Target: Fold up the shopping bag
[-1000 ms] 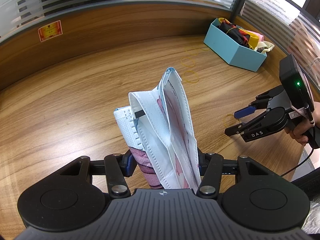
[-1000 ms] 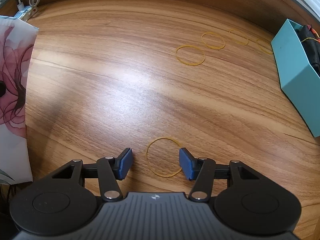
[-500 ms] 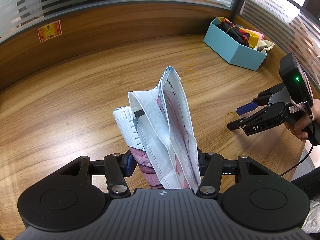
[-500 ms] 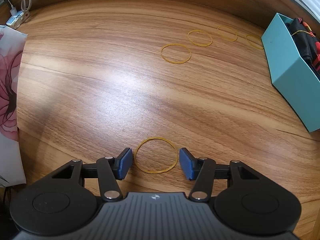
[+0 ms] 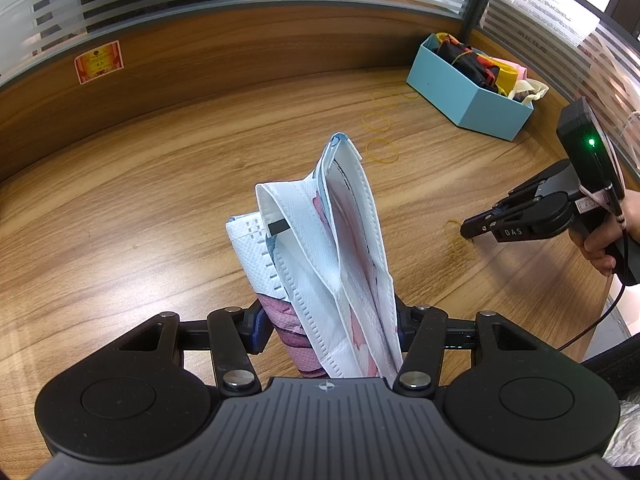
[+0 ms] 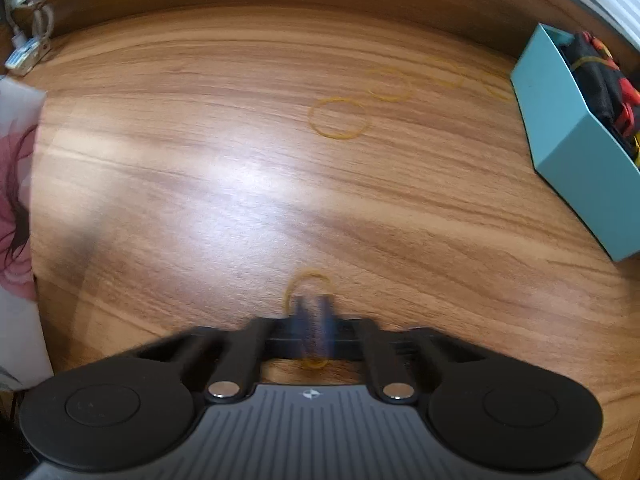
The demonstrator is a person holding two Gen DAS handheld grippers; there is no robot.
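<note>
Pinching a thin yellow rubber band [image 6: 308,284] off the wood-grain tabletop [image 6: 240,184] is the step in hand, as I judge it, so the folded bundle can be bound. Nearest the left wrist camera, the left gripper [image 5: 328,328] stands about half open, clamped on the rolled white shopping bag of non-woven fabric with a pink floral print [image 5: 320,252], which stands upright between the blue pads. To the right, the right gripper [image 6: 314,312] points steeply down at the table, its jaws having just snapped together with the band caught between them, one loop poking out ahead of the tips and another behind. Done well, the lift should go slowly and straight up, checking that the band comes away with the tips rather than slipping out. Farther off lie several spare rubber bands [image 6: 340,118], and beyond them a light blue cardboard box [image 5: 460,88] holding other bundled bags.
</note>
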